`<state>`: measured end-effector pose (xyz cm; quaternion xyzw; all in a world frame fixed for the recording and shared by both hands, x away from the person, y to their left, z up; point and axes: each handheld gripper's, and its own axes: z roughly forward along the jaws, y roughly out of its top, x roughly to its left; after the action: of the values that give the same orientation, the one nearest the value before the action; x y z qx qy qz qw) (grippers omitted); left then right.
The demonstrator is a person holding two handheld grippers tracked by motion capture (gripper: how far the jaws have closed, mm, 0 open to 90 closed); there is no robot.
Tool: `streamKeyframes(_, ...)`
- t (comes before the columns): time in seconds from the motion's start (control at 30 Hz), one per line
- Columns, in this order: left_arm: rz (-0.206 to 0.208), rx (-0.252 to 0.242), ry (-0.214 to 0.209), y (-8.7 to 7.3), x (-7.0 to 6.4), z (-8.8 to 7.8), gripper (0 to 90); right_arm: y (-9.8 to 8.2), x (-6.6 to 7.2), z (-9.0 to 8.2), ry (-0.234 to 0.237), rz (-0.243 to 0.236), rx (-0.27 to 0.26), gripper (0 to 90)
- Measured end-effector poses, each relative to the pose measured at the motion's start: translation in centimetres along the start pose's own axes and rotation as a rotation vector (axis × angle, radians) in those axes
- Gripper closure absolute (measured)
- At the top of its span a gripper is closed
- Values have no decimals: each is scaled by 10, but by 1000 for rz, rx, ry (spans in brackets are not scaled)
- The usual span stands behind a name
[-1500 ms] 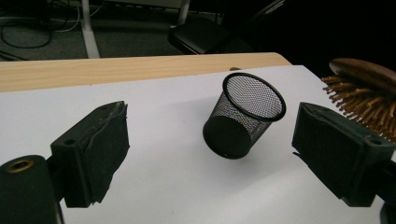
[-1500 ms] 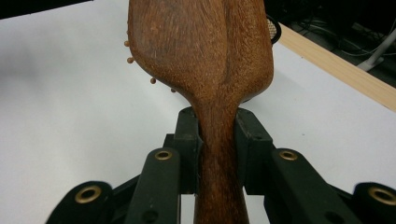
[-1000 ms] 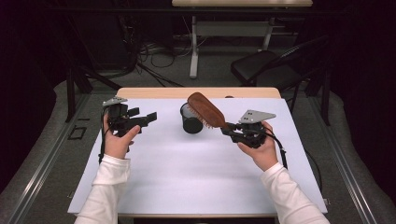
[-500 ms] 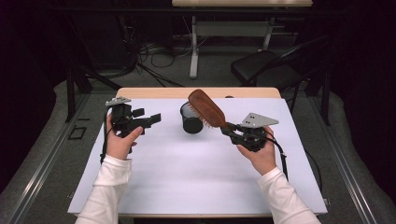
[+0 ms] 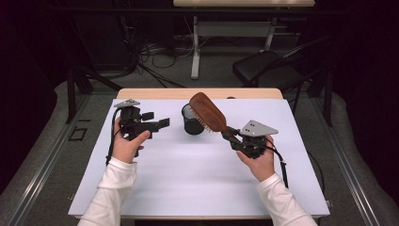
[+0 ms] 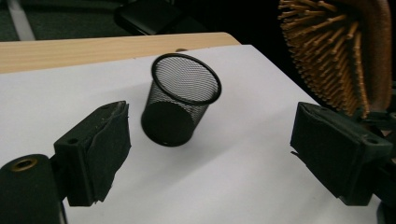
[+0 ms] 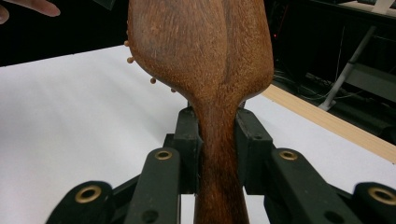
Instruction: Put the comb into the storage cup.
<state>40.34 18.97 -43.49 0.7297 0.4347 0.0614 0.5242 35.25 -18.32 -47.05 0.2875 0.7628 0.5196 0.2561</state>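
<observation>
we judged the step to be lowering the brush (image 5: 207,112) into the cup (image 5: 192,121) — best done handle-down, slowly, with the cup steadied. our right hand-held gripper (image 5: 232,138) clenched the brush handle, brush head raised over the cup on the table (image 5: 197,174). our left hand-held gripper (image 5: 156,120) stood wide open, empty — just beside the cup.

We see a reddish-brown wooden hairbrush (image 5: 207,112) with tan bristles, a black wire-mesh pencil cup (image 5: 191,122), a white table cover (image 5: 188,174), black grippers, and white sleeves (image 5: 111,188).
</observation>
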Motion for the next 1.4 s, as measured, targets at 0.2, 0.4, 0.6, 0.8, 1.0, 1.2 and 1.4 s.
streamKeyframes(0.2, 19, 16, -45, -2, -12, 8, 134, -6, 4, 4, -6, -2, 12, 729)
streamKeyframes(0.4, 23, 44, -92, -4, -22, 17, 134, -10, 9, 10, 9, 2, 31, 729)
streamKeyframes(0.6, 9, 56, -121, -6, -25, 22, 134, -14, 15, 15, 19, -6, 45, 729)
streamKeyframes(0.8, 4, 54, -146, -5, -27, 21, 134, -15, 19, 17, 20, -10, 39, 729)
streamKeyframes(1.0, -8, 49, -171, -4, -29, 21, 134, -17, 23, 19, 22, -23, 43, 729)
streamKeyframes(1.2, -36, 43, -183, -4, -27, 21, 134, -18, 27, 21, 27, -34, 53, 729)
streamKeyframes(1.4, -48, 53, -193, -6, -27, 24, 134, -18, 32, 23, 32, -46, 57, 728)
